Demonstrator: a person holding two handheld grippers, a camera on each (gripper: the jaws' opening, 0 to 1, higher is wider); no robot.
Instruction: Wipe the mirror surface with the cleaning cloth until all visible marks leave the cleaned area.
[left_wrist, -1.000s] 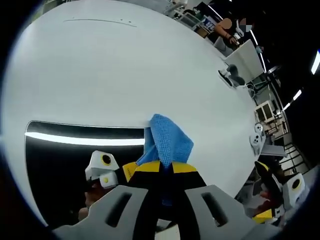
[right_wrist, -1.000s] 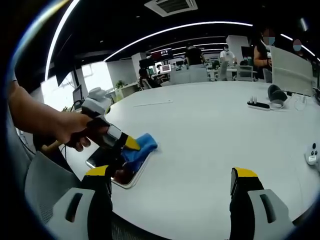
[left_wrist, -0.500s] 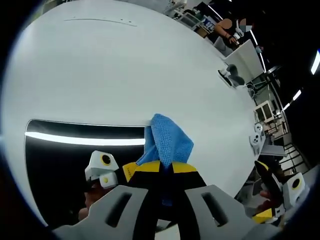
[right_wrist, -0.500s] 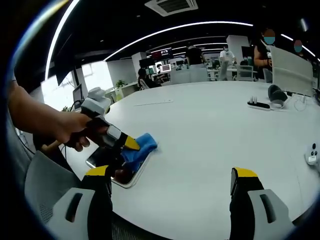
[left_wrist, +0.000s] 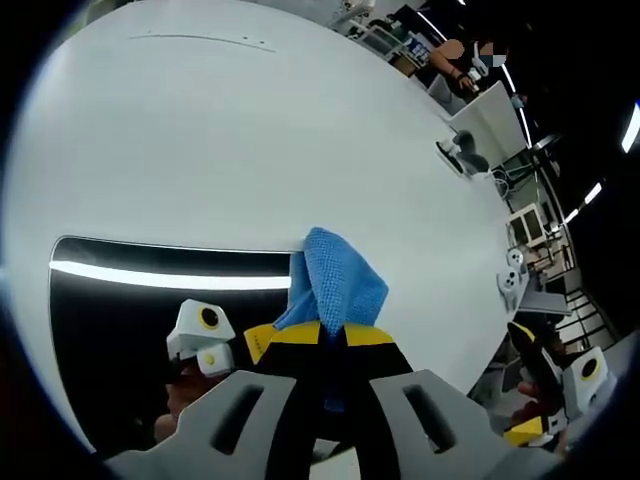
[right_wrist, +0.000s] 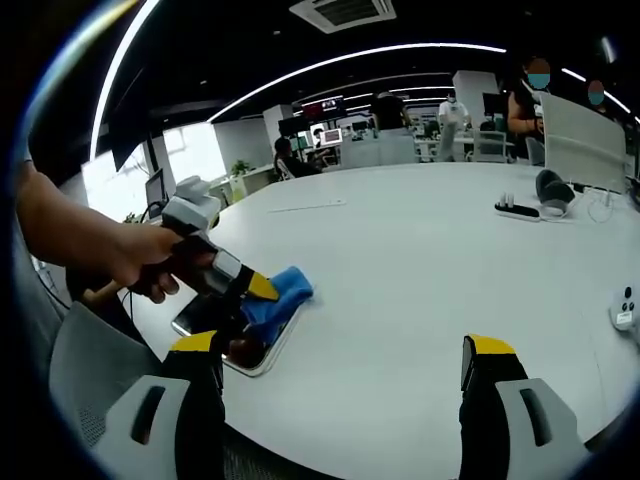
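Change since earlier: almost nothing has shifted; in the left gripper view the blue cloth sits in the same spot at the mirror's edge, and the reflected gripper in the glass has slid only a touch lower and to the left.
Left gripper (left_wrist: 322, 345): its yellow-tipped jaws are closed together on the cleaning cloth (left_wrist: 335, 282), pinching its lower end; the rest of the cloth bunches up ahead of the tips.
Left gripper, seen from the right gripper view (right_wrist: 258, 292): a person's hand (right_wrist: 150, 262) grips its handle and tilts it down toward the table, with the cloth (right_wrist: 280, 293) under its tip.
Cleaning cloth: blue, crumpled, resting on the right-hand end of the mirror in the left gripper view and lapping over the mirror's far edge onto the table.
Mirror (left_wrist: 130, 310): a flat dark rectangle with rounded corners, lying on the table near its front edge; it reflects a bright ceiling light strip and the left gripper itself. In the right gripper view it (right_wrist: 235, 335) lies just beside the table's near rim.
Marks on mirror: too dark and small to tell.
Right gripper (right_wrist: 345, 360): jaws spread wide apart with nothing between them, hanging above the table's near edge, well apart from the mirror.
Table (right_wrist: 420, 270): large, white, rounded.
Headphones (right_wrist: 553, 188): lying toward the far right of the table, well apart from the mirror.
Power strip (right_wrist: 518, 209): just beside the headphones.
Background: an office with ceiling light strips, and people standing far off.
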